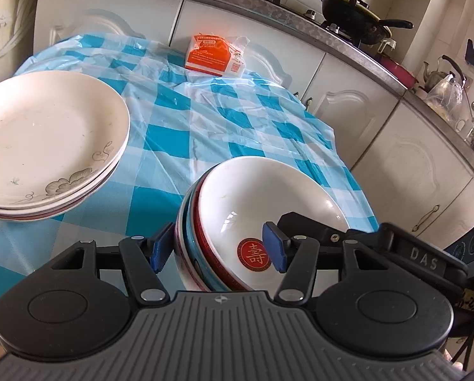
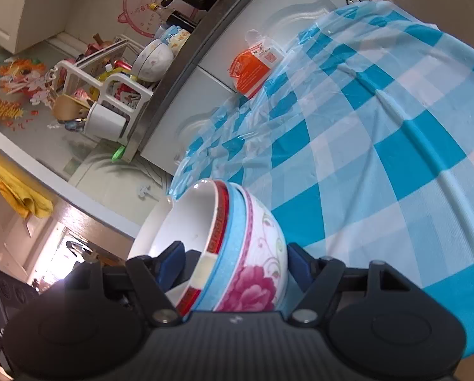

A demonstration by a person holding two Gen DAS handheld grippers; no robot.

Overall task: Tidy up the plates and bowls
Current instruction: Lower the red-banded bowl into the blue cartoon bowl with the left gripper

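Two grippers are gripping one nested stack of bowls [image 1: 256, 219] from opposite sides, and the stack is tilting above the checked blue-and-white cloth [image 1: 186, 127] covering the surface. In the left wrist view, the left gripper [image 1: 216, 247] is pinching the near rim of the stack: one blue pad [image 1: 161, 247] is pressing on the outside wall, the other is sitting inside the top bowl just beside a red round emblem [image 1: 253, 253] on its floor. Across the stack, the right gripper's black finger is showing at the far rim. In the right wrist view, the right gripper [image 2: 233, 270] is clamping the same stack of bowls [image 2: 243, 247], one pad inside the white top bowl and the other against the outermost bowl with its pink flower pattern; a red-banded bowl and a pale blue one are nesting between them. Whether the stack is touching the cloth cannot be told.

Several plates [image 1: 46, 139] are lying stacked at the left of the surface, well apart from the bowls, the top one white with a grey floral rim. Near the far edge an orange packet [image 1: 209, 55] is resting on the cloth, with white cabinet doors [image 1: 110, 16] standing behind it.
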